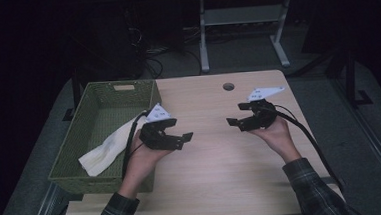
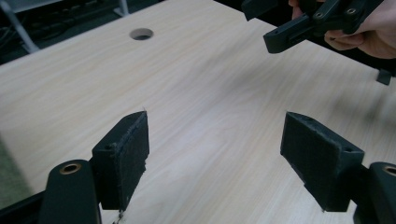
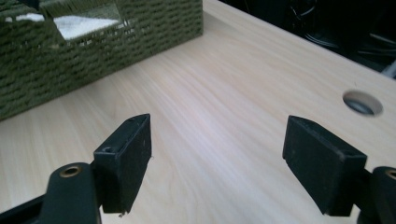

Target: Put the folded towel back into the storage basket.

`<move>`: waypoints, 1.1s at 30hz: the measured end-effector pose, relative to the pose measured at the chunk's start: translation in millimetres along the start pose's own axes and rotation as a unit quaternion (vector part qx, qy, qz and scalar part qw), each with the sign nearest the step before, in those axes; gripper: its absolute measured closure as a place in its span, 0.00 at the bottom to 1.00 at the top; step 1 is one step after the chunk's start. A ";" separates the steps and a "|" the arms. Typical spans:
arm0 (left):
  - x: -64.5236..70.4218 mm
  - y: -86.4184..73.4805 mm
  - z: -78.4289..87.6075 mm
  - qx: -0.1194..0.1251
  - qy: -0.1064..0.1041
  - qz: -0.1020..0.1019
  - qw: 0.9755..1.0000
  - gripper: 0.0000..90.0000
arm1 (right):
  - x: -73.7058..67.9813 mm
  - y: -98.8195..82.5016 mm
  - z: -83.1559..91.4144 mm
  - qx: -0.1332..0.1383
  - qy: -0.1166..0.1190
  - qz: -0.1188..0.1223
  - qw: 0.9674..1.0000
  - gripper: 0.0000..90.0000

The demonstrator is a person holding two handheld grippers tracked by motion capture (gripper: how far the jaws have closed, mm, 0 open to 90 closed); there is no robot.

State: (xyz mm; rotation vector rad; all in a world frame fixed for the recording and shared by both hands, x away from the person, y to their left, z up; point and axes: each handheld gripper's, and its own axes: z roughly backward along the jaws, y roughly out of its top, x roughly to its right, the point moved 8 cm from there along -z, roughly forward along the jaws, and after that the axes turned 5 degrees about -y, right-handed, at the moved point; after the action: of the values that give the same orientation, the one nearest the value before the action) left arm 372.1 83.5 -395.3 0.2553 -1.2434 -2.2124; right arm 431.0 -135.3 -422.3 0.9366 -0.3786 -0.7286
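High view: left gripper [image 1: 172, 133] and right gripper [image 1: 240, 120] over bare surface [image 1: 222, 160], fingers [image 2: 123, 156] apart, empty. Cloth [image 1: 108, 145] already in basket [image 1: 69, 167]; likely finished.

table [image 1: 221, 155]: smooth pale wood | basket [image 1: 98, 100]: green woven | cloth [image 1: 106, 147]: white, soft

Left claw [image 1: 172, 133] held in the left hand [image 1: 141, 158], jaws spread wide and empty, right claw [image 1: 240, 120] cradled in the upturned right hand [image 1: 276, 132], jaws likewise apart, both facing inward, plaid-sleeved forearms [image 1: 314, 190] reaching in from below
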 end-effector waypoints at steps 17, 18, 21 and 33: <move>31.7 -43.9 -51.2 -0.045 -0.017 -0.035 0.998 0.20 | 10.6 -84.3 37.6 -0.011 -0.038 -0.036 0.999 0.22; 32.0 -48.1 -54.1 -0.050 -0.018 -0.035 0.998 0.20 | 11.0 -87.7 38.6 -0.016 -0.040 -0.036 0.998 0.22; 32.8 -56.1 -58.4 -0.054 -0.019 -0.034 0.998 0.20 | 14.2 -100.7 45.0 -0.021 -0.052 -0.038 0.998 0.21; 29.3 -86.0 -71.5 -0.087 -0.010 -0.039 0.995 0.20 | 17.0 -141.7 71.0 -0.033 -0.071 -0.059 0.995 0.20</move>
State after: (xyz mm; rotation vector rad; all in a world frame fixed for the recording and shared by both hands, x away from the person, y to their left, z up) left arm 345.1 49.3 -502.5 0.2155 -1.0601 -2.3785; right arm 344.8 -243.6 -501.4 0.8522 -0.4245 -0.9140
